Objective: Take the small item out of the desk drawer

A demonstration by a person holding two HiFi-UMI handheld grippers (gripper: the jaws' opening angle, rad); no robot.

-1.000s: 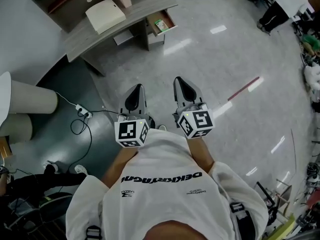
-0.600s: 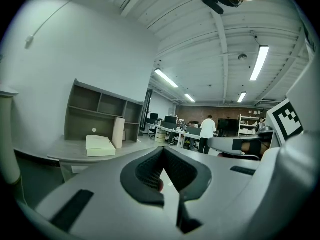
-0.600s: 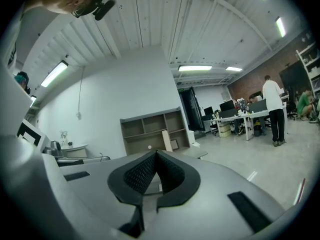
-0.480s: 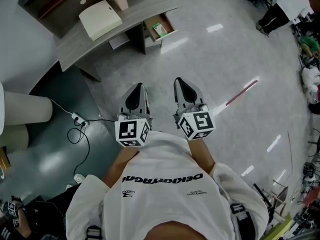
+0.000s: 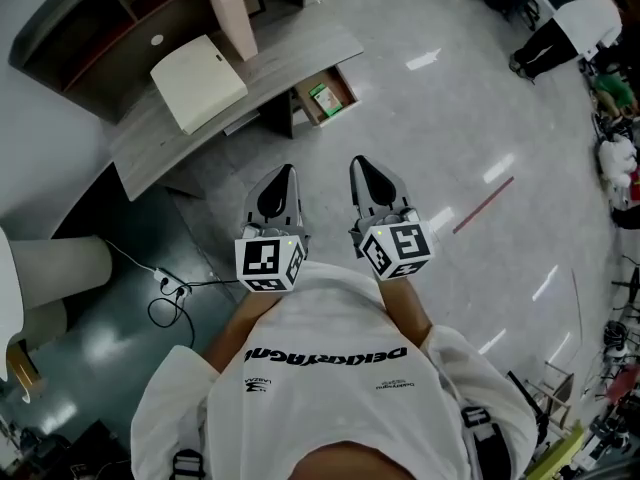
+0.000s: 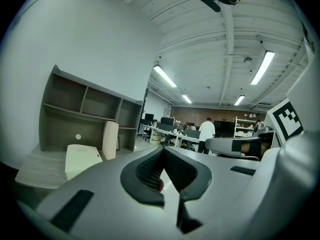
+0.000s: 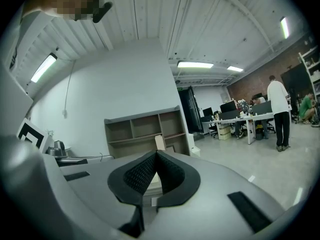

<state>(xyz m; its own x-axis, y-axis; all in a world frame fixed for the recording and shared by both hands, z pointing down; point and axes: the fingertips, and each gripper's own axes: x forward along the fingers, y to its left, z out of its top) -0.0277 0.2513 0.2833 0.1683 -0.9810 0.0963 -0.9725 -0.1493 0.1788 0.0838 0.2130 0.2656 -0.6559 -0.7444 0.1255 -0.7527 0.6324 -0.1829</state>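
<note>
The grey curved desk (image 5: pixel 285 53) stands ahead of me at the upper left of the head view. Its drawer (image 5: pixel 337 86) hangs open, and a small green item (image 5: pixel 320 97) lies inside. My left gripper (image 5: pixel 284 171) and right gripper (image 5: pixel 361 162) are held side by side in front of my chest, above the floor and well short of the desk. Both are shut with nothing between the jaws. In the left gripper view the left gripper (image 6: pixel 163 150) points at the desk's shelf unit (image 6: pixel 85 114). The right gripper (image 7: pixel 156 153) also faces that shelf unit (image 7: pixel 150 129).
A white box (image 5: pixel 198 81) and an upright beige board (image 5: pixel 232 15) sit on the desk. A cable with a power strip (image 5: pixel 170 290) lies on the dark floor at left. A red strip (image 5: pixel 483 205) marks the floor at right. A person (image 5: pixel 565 18) stands far right.
The desk and its open drawer have slid down and closer in the head view as I walk toward them. Both grippers stay shut and keep their place in front of me.
</note>
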